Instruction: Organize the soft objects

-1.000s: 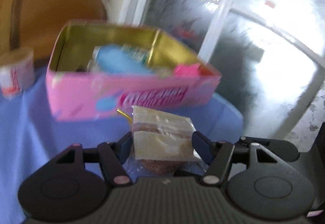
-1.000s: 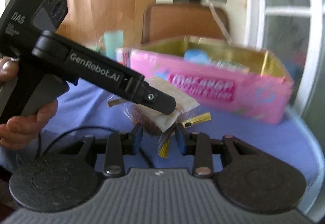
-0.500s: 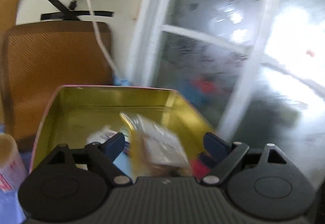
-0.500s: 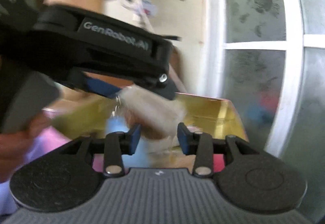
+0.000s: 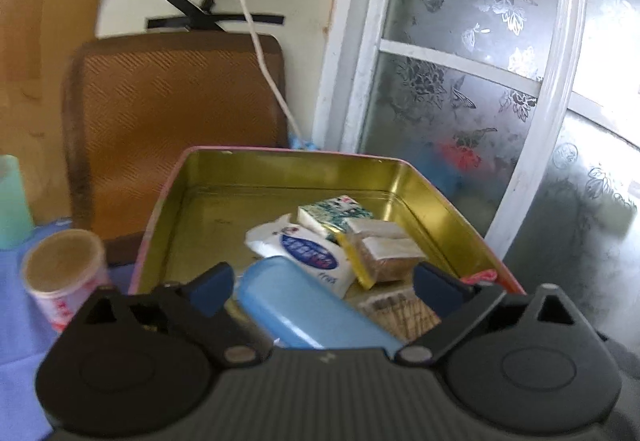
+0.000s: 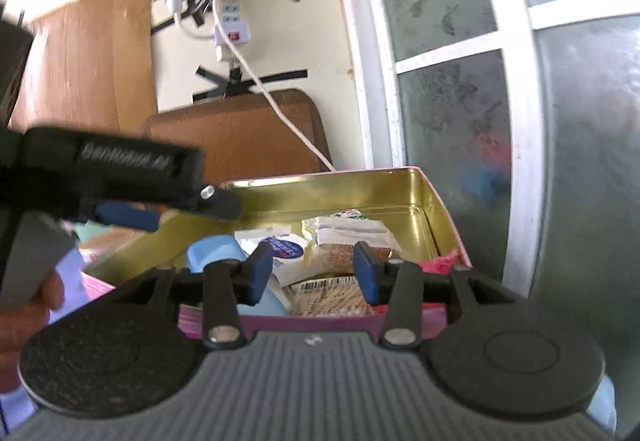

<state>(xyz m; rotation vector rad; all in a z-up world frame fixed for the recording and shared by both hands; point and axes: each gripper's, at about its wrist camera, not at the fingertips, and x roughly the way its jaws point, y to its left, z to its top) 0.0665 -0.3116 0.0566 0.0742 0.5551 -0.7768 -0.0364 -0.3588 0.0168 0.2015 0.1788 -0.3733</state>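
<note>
While both of my grippers hang over the pink tin (image 5: pixel 460 201), I find my left gripper (image 5: pixel 322 283) spread wide and holding nothing, and my right gripper (image 6: pixel 314 271) likewise parted and empty. Inside the tin lie the wrapped cake (image 5: pixel 384 251), a tissue pack (image 5: pixel 308 251), a blue case (image 5: pixel 308 311) and a patterned packet (image 5: pixel 334 213), all close together toward its right side.
</note>
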